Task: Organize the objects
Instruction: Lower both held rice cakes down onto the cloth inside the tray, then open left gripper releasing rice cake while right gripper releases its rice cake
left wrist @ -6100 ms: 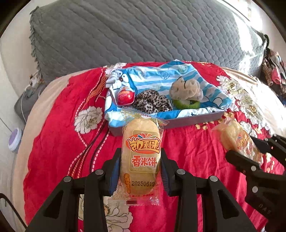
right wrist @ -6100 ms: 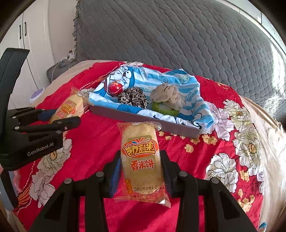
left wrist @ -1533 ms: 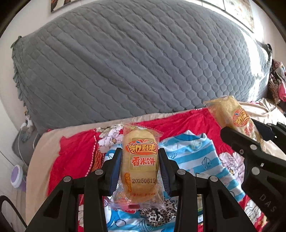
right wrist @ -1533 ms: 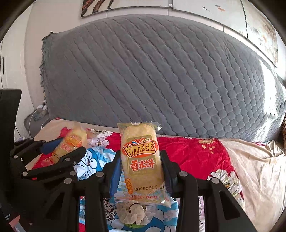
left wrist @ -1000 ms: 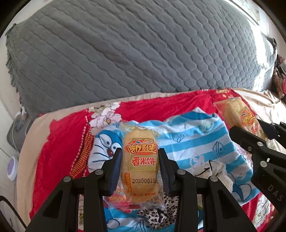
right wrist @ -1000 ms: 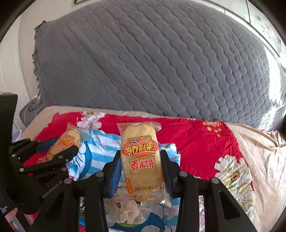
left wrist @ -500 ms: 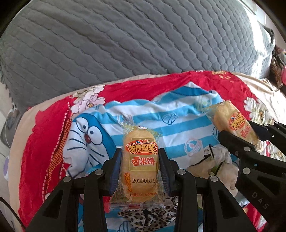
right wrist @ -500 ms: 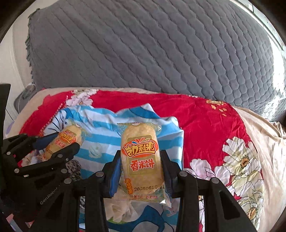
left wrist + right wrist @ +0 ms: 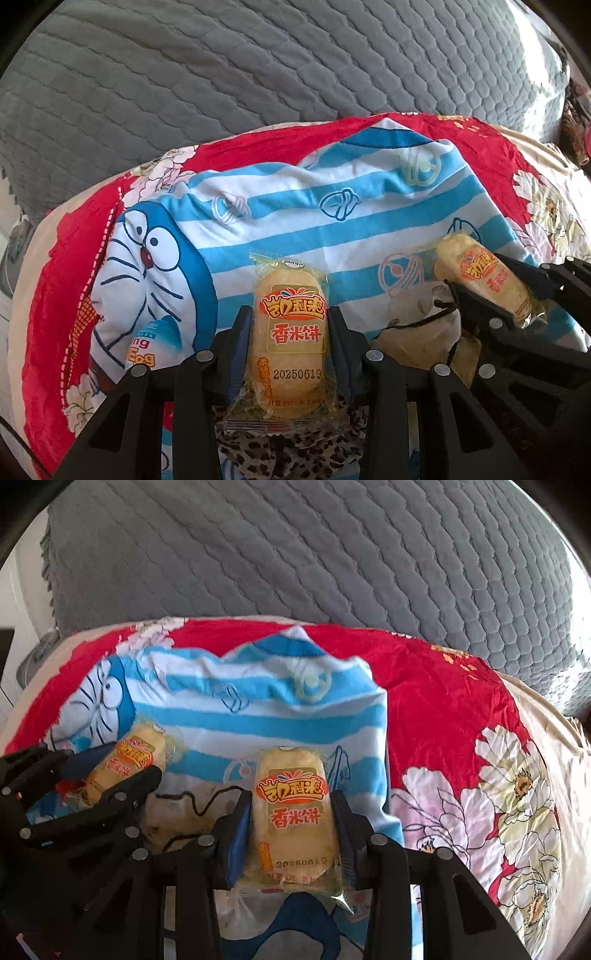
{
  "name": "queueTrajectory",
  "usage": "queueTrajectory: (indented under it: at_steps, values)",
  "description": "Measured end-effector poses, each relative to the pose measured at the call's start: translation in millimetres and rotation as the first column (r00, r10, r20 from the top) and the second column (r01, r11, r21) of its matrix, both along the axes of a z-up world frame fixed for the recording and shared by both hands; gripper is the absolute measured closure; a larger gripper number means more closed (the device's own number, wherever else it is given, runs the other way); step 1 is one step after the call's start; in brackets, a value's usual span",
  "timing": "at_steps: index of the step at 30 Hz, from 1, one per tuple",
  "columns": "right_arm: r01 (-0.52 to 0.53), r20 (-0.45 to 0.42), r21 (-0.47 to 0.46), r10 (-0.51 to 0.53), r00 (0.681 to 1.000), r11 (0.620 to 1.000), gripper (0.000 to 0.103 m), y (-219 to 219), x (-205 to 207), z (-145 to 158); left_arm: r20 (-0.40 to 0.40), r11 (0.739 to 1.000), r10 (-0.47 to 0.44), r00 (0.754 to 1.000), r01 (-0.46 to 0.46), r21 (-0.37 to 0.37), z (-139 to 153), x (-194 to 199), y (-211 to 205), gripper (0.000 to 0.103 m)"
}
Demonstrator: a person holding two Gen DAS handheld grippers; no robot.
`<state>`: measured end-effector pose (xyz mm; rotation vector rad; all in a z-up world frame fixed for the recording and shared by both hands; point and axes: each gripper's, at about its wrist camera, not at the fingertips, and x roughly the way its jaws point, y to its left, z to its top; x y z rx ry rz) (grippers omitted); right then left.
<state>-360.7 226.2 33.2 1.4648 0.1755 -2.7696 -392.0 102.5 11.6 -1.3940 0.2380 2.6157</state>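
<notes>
Left gripper (image 9: 290, 325) clamps a wrapped rice cake (image 9: 288, 343) between its blue-padded fingers (image 9: 240, 350), jaws narrowed onto the packet's sides, packet upright with orange label and printed date facing the camera. Right gripper (image 9: 291, 808) holds a second rice cake (image 9: 293, 819) the same way, jaws closed on the packet sides, clear wrapper end sticking out below the pads.

Both packets hang over a blue-and-white striped cloth (image 9: 332, 206) printed with a cartoon cat face at its left end. Cloth lies on a red floral bedspread (image 9: 443, 709). Grey quilted headboard (image 9: 258, 66) fills the background.

Under the left gripper: a leopard-print fabric item (image 9: 280, 450), partly hidden by the packet. Just left of it, part of a packet with blue and red lettering (image 9: 147, 350), mostly covered by a finger. Between the two grippers: a beige crumpled item (image 9: 417, 325) with a thin black cord across it.

In the left wrist view the right gripper and its packet (image 9: 484, 280) sit at the right edge, just beside the beige item. In the right wrist view the left gripper with its packet (image 9: 125, 764) sits at the left, over the cloth.
</notes>
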Motion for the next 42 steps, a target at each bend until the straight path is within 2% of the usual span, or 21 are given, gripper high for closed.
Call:
queueTrajectory:
  at_steps: [16, 20, 23, 27, 34, 40, 42]
  values:
    - [0.009, 0.006, 0.006, -0.009, 1.000, 1.000, 0.062, 1.4, 0.5, -3.0, 0.015, 1.000, 0.007, 1.000, -0.007, -0.010, -8.8, 2.8, -0.7, 0.058]
    - [0.008, 0.007, 0.007, -0.008, 1.000, 1.000, 0.061, 1.1, 0.2, -0.5, 0.026, 1.000, 0.017, 1.000, -0.017, -0.011, -7.7, 4.1, -2.4, 0.053]
    - [0.012, 0.010, -0.002, -0.012, 1.000, 1.000, 0.054, 0.8, 0.9, 2.6, 0.026, 1.000, 0.024, 0.999, -0.023, -0.012, -4.9, 6.0, -4.6, 0.044]
    - [0.016, 0.012, -0.018, -0.016, 1.000, 1.000, 0.043, 2.7, 2.2, 7.1, 0.021, 0.999, 0.029, 0.999, -0.029, -0.014, -0.6, 8.2, -8.4, 0.041]
    - [0.006, 0.009, -0.010, -0.006, 1.000, 1.000, 0.038, 2.2, 6.8, 14.9, 0.018, 0.999, 0.033, 0.999, -0.032, -0.020, 2.7, 11.4, -12.1, 0.037]
    - [0.004, 0.002, -0.017, -0.004, 1.000, 1.000, 0.028, 5.3, 10.9, 21.1, 0.011, 0.999, 0.028, 1.000, -0.027, -0.032, 6.8, 14.8, -15.7, 0.036]
    - [0.006, 0.001, -0.016, -0.006, 1.000, 1.000, 0.028, 6.9, 12.7, 23.6, 0.003, 0.999, 0.030, 1.000, -0.030, -0.030, 9.3, 16.6, -17.7, 0.028]
